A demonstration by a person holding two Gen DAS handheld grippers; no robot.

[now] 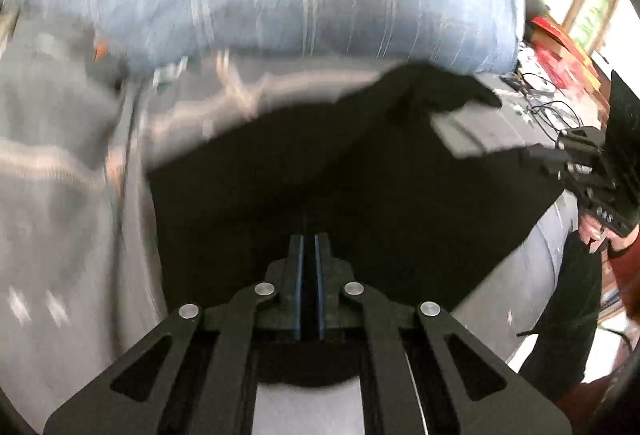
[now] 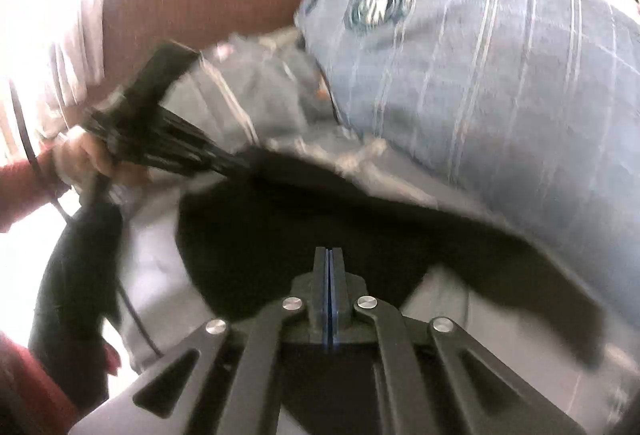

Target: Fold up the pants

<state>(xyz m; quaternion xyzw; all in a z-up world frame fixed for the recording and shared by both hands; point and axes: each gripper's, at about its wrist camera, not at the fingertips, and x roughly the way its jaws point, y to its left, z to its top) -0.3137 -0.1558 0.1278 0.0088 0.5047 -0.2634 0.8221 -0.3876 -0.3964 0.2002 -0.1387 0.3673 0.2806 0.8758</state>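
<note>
Two hand-held grippers work over a bed [image 1: 60,215] with grey bedding. The left gripper [image 1: 309,241] and right gripper [image 2: 328,253] each have their fingers clenched on black pants [image 1: 340,175], which hang spread between them just above the bedding. A blue striped pillow [image 2: 500,75] lies at the far side.

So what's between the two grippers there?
The black pants stretch from the left gripper across to the right gripper, each clamped shut on the cloth. The left wrist view shows it.
</note>
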